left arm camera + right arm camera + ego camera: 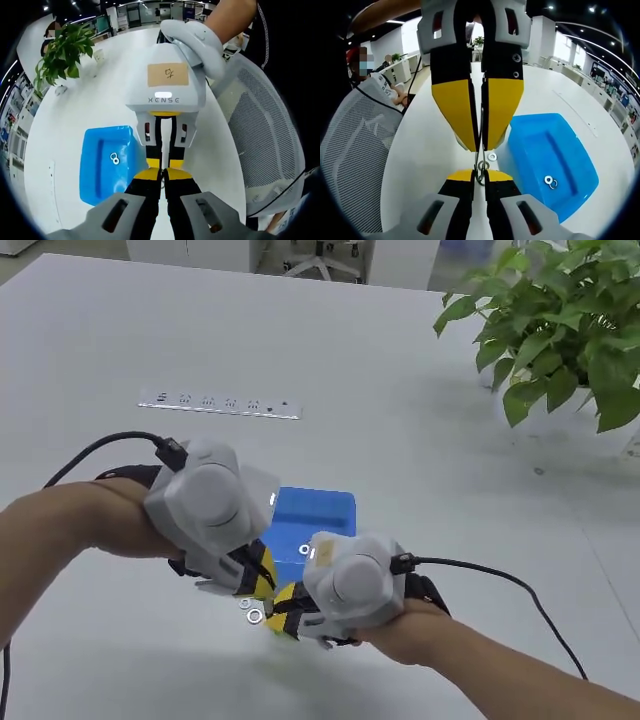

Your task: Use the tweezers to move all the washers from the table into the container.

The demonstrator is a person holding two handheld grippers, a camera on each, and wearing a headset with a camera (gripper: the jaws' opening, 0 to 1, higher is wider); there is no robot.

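White matte desk (pixel 420 440), open-plan office behind. Flat white power strip (pixel 220 404) and leafy potted plant (pixel 560 320) at far side. Blue plastic container (pixel 325 510), shallow rect. w/ rounded corners, mid-desk; two steel ring washers (pixel 550 181) lying inside. Two loose washers (pixel 492 156) flat on desk just beside container, near gripper tips. Thin metal tweezers (pixel 479 165) pinched btwn two grippers set nose to nose: left gripper (pixel 162 175) yellow pads closed on them, right gripper (pixel 480 176) clamped on other end.
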